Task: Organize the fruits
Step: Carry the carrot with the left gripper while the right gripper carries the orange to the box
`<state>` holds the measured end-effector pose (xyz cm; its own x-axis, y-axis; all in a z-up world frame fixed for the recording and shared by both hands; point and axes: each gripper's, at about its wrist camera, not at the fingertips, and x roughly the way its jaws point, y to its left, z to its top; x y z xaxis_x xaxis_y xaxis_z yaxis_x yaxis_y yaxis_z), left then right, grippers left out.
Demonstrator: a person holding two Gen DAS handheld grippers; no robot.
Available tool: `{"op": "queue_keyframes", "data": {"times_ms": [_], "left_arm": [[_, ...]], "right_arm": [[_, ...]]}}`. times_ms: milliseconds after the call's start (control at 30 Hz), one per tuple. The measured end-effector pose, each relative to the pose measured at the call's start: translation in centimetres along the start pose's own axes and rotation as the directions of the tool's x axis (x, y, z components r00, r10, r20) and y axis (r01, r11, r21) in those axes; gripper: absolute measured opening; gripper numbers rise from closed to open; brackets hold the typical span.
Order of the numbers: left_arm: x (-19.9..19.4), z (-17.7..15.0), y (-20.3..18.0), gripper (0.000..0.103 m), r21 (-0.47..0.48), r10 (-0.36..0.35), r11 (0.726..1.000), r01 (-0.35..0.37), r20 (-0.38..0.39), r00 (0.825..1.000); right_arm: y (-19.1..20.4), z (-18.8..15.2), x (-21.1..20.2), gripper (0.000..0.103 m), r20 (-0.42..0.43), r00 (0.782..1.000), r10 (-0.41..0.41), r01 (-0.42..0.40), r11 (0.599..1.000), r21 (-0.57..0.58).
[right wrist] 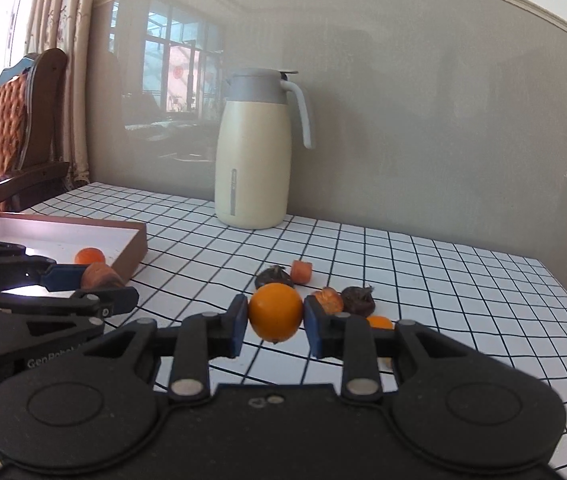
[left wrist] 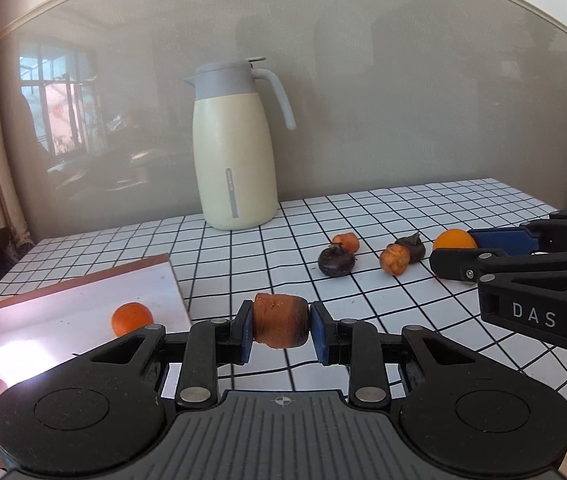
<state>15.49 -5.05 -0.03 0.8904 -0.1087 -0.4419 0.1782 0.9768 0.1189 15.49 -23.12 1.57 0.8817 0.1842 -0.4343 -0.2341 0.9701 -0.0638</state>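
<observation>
Blue pads of the left gripper [left wrist: 281, 327] pinch a brown-orange fruit [left wrist: 280, 326] above the checked tablecloth [left wrist: 403, 312], just right of the tray [left wrist: 83, 300] holding two tangerines [left wrist: 132, 319]. Right wrist view — the right gripper [right wrist: 275, 322] clamps an orange [right wrist: 275, 312] above the cloth; dark and orange fruits [right wrist: 357, 300] lie just beyond.

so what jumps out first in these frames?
Both grippers are loaded: the left gripper clamps a brownish-orange fruit near the tray, and the right gripper clamps a bright orange. Behind them, a cream thermos jug stands by the wall.
</observation>
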Motion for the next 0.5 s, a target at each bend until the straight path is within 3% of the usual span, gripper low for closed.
{"op": "queue_keyframes", "data": {"times_ms": [500], "left_arm": [[-2.4,-0.7,6.5,0.03,-0.056,0.125,0.991,-0.124,0.023,0.992]], "right_arm": [[6.0,2.2,0.5,0.021,0.051,0.993,0.106,-0.104,0.994,-0.037]]}}
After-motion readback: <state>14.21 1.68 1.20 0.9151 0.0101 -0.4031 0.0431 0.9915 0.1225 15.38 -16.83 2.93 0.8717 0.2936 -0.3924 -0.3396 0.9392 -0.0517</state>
